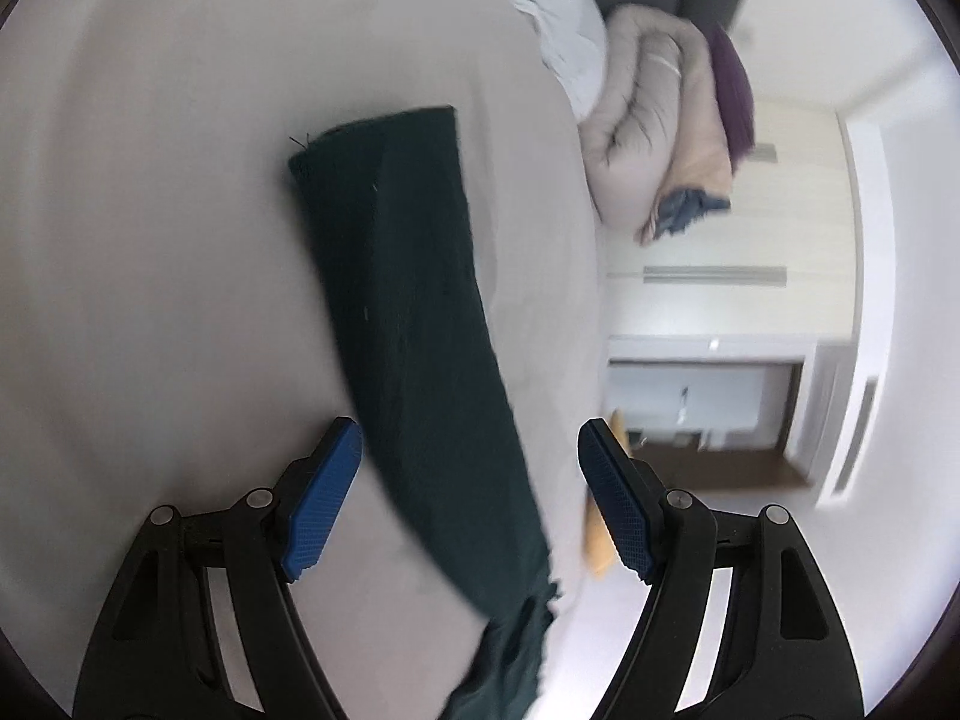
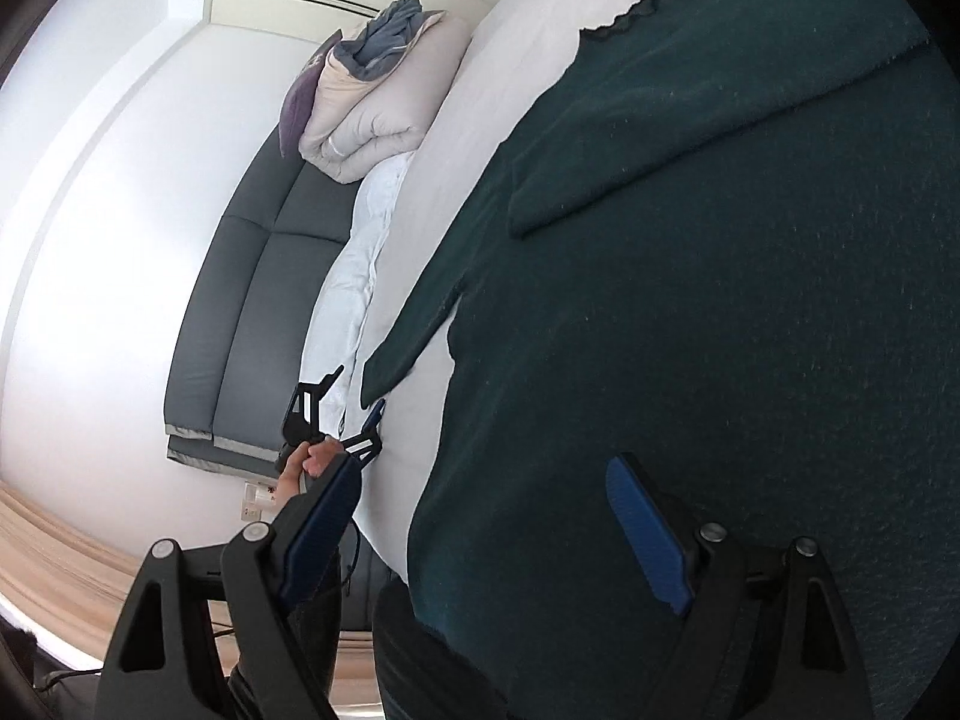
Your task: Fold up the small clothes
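Note:
A dark green knit sweater (image 2: 720, 360) lies flat on the white bed sheet (image 2: 498, 60). One sleeve (image 2: 720, 102) is folded across its chest; the other sleeve (image 2: 420, 324) stretches out sideways. In the left wrist view that outstretched sleeve (image 1: 390, 276) runs away from me over the sheet (image 1: 150, 240). My left gripper (image 1: 468, 429) stands open above it, its blue pads (image 1: 324, 498) well clear of the cloth. It also shows in the right wrist view as the left gripper (image 2: 355, 391) at the sleeve's cuff, held by a hand (image 2: 312, 462). My right gripper (image 2: 485, 463) is open over the sweater's body and side edge, gripping nothing.
A folded beige duvet (image 2: 384, 108) with a blue garment and a purple pillow (image 1: 735, 84) sits at the head of the bed. A crumpled white quilt (image 2: 354, 288) lies beside the dark grey headboard (image 2: 252, 300). Pale wardrobe doors (image 1: 720, 228) stand beyond the bed's edge.

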`<state>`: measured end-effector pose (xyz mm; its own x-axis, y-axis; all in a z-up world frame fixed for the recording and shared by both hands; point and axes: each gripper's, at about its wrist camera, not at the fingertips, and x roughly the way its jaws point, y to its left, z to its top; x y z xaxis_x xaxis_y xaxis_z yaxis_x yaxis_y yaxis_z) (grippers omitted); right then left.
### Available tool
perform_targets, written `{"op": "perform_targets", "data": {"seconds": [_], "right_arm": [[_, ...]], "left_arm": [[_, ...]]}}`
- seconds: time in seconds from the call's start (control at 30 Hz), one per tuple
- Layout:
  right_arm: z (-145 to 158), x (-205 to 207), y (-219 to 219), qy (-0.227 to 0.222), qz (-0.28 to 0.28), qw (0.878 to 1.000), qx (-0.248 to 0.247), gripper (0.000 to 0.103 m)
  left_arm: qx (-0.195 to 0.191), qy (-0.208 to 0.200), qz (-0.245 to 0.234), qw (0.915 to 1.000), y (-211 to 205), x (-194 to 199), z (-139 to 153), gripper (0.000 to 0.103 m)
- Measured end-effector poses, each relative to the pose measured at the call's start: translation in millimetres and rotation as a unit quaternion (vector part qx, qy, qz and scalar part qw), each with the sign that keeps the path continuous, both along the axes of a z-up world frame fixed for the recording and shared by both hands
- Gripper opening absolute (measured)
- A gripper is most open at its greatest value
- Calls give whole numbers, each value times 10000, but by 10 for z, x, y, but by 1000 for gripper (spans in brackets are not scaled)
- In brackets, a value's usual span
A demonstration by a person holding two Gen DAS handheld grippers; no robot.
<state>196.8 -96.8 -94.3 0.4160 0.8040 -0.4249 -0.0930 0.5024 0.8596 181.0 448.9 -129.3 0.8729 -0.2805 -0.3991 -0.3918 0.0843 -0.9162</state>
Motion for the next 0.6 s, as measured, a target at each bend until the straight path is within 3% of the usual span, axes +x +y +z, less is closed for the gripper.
{"op": "perform_targets", "data": {"seconds": [0.1,0.27,0.37,0.43,0.53,0.6], "right_arm": [[32,-22,-22,-16,-100,9999,-54,87],[-11,-57,-111,54,-246,9997,-20,86],[-58,-43,-113,104,-266,9996,-2,86],[-72,-64,-132,105,-257,9996,4,85],[-83,-67,-175,90,-292,9995,14,83],[-88,-76,-235,81,-358,9993,37,82]], "left_arm": [[-371,-58,393,9985,174,20,-106,74],[-574,-34,730,9957,343,45,-142,71],[-454,58,743,9962,417,-70,-161,53],[-414,171,686,9966,433,-27,-186,28],[-254,249,540,9979,397,71,-195,13],[-23,284,404,9988,312,176,-108,10]]}}
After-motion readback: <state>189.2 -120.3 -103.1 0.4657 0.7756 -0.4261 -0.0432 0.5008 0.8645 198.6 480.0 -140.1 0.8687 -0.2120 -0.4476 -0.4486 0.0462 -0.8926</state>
